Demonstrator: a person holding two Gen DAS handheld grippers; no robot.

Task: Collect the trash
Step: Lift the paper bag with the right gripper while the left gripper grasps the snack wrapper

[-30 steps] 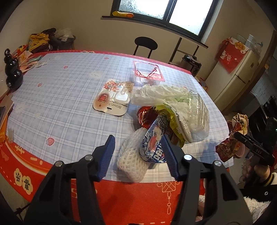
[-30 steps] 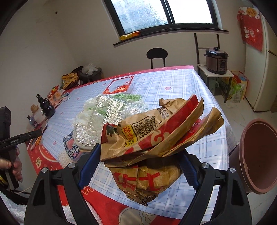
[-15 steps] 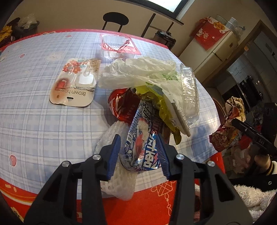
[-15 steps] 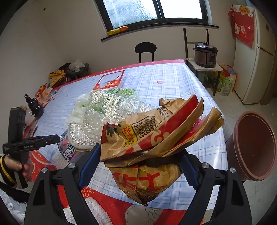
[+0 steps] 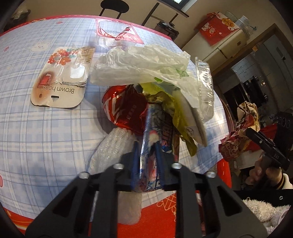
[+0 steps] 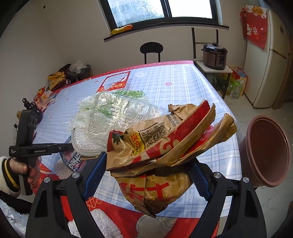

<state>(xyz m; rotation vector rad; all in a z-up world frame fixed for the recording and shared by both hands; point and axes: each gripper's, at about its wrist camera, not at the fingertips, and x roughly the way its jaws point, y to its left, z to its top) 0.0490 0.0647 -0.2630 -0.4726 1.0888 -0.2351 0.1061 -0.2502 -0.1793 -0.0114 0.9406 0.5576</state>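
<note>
A kitchen table [image 5: 33, 128] with a blue checked cloth and a red border stands under a dark-framed window [image 6: 161, 9], with a black chair [image 6: 151, 50] at its far side and a pale fridge [image 6: 271, 60] in the right corner. A heap of trash lies near the table's front edge: a white plastic bag [image 5: 144, 65] on top, a clear plastic tray [image 5: 205, 86] leaning at its right, a red foil wrapper [image 5: 126, 109], a yellow wrapper [image 5: 181, 120] and a piece of white foam netting [image 5: 113, 148]. A "Brown hook" card [image 5: 60, 80] lies flat to the left of the heap, apart from it, and an opened red-edged packet [image 5: 117, 33] lies farther back.

The left gripper [image 5: 146, 148] points down into the front of the heap; its jaws are closing, and the blue pads already pinch a blue snack wrapper [image 5: 152, 139] that stands up between them.

The right gripper [image 6: 146, 170], jaws spread wide, clamps a crumpled brown paper bag [image 6: 164, 144] with red print, held clear of the table beside its front corner. A brown bin [image 6: 267, 152] stands on the floor just to the right of the bag.
</note>
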